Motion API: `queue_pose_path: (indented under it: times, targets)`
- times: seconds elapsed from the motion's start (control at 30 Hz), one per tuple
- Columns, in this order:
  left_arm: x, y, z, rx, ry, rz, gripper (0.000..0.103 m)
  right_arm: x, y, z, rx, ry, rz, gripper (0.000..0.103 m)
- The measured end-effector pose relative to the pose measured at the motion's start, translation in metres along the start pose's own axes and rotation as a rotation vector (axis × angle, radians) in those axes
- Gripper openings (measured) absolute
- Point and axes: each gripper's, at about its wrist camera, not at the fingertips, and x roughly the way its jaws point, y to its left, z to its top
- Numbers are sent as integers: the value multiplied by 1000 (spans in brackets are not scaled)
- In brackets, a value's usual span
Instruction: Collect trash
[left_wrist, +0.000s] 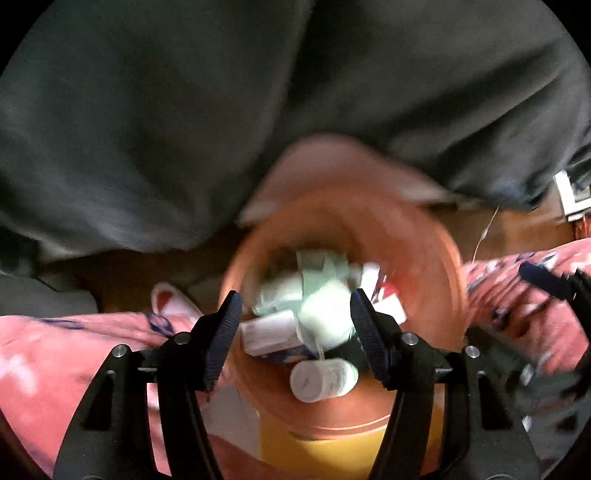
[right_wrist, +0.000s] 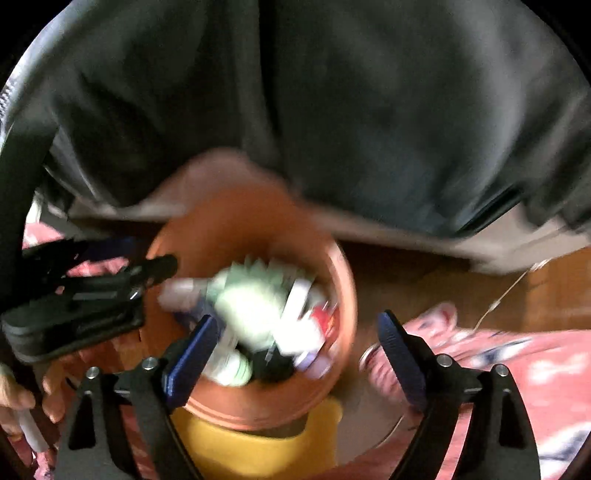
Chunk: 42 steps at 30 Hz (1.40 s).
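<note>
trash (left_wrist: 314, 314) fills one orange bin (left_wrist: 424, 258); two grippers' jaws gape.

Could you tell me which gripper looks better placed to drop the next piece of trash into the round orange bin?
Left, probably. The left gripper hangs open directly over the round orange bin, above the white cylindrical container. The right gripper, also open, sits off toward the bin's rim.

orange bin (left_wrist: 413, 236) mouth open above, trash (left_wrist: 321, 314) heaped inside, dark fabric (left_wrist: 184, 110) behind
</note>
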Motion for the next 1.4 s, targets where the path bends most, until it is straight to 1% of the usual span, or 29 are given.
queue_pose_path:
  times: [0.03,0.07,0.13,0.17,0.2,0.23,0.27,0.3,0.33,0.37,0.43,0.47,0.57,0.73,0.83,0.93,1.07,1.4]
  targets:
    - [-21,1,0,-3,-59,8,61,-12,0,3,0,-37,-11,89]
    - [-37,2,0,-10,-104,12,63,-32,-1,8,3,-98,-28,91]
    - [-72,6,1,-22,-214,32,63,-70,-1,17,-3,-225,-70,97]
    - [-96,7,2,-25,-290,53,66,-89,0,20,-10,-292,-92,97]
    - [-114,8,3,-29,-349,71,71,-108,2,24,-17,-357,-114,97]
    - [-134,10,3,-35,-412,88,78,-133,5,29,-24,-434,-135,97]
    - [-158,10,2,-47,-489,104,81,-153,7,34,-26,-493,-147,97]
    - [-176,11,1,-55,-545,110,82,-166,8,37,-25,-530,-152,97]
    - [-199,12,0,-66,-617,114,86,-184,10,41,-21,-580,-156,98]
    - [-213,13,0,-74,-658,118,89,-198,11,45,-16,-617,-156,98]
    - [-249,14,-3,-93,-765,127,91,-225,14,49,-6,-690,-147,98]
    - [-263,15,-4,-97,-803,134,92,-235,16,51,-3,-719,-145,98]
    - [-292,17,-6,-107,-880,157,92,-262,23,52,-4,-802,-147,98]
    - [-320,13,-4,-150,-948,181,93,-298,35,54,5,-905,-153,98]
    - [-325,17,-4,-163,-966,190,93,-308,36,51,9,-936,-144,98]
    - [-325,14,-6,-154,-962,186,93,-313,37,47,9,-947,-137,98]
    - [-327,12,-10,-151,-969,197,93,-314,38,44,2,-952,-151,98]
    - [-333,6,-16,-128,-980,194,93,-313,36,41,3,-946,-138,98]
